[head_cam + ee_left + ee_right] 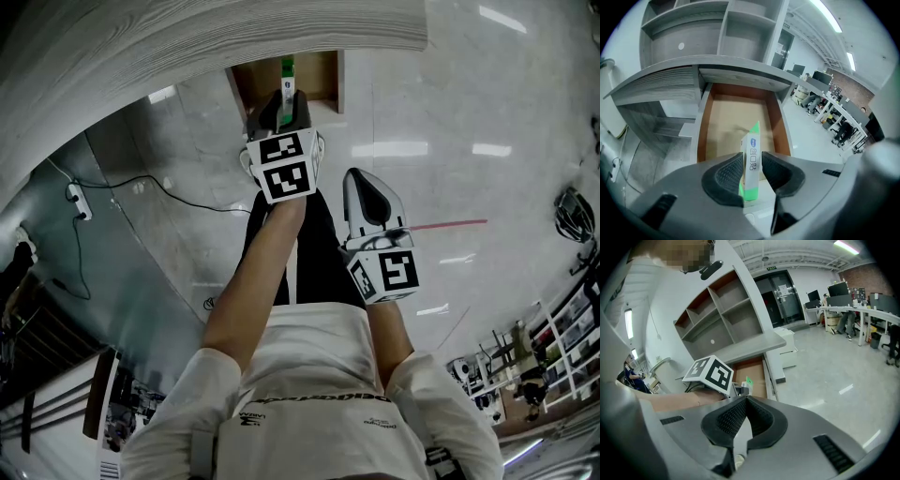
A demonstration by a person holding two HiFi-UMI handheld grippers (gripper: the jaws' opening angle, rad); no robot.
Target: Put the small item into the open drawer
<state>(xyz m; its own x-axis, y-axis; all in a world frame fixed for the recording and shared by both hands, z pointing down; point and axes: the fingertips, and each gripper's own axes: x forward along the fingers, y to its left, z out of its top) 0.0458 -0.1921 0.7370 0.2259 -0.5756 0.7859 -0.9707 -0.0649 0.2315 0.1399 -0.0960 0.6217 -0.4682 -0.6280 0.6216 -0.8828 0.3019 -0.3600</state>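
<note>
The small item is a slim white and green box (751, 159), standing upright between the pads of my left gripper (752, 165). A thin gap shows at the right pad, so the jaws stand open around it. This gripper hangs over the front edge of the open drawer (736, 119), whose brown bottom is bare. From the head view, the left gripper (284, 101) points into the drawer (321, 75) with the box (288, 69) at its tip. My right gripper (744, 401) is shut on nothing, held back beside the left arm (361, 180).
The drawer slides out under a grey wood-grain desk top (187, 37) with open shelves (717, 28) above it. A cable and power strip (75, 199) lie on the glossy floor at left. Office desks with seated people (825, 108) stand far right.
</note>
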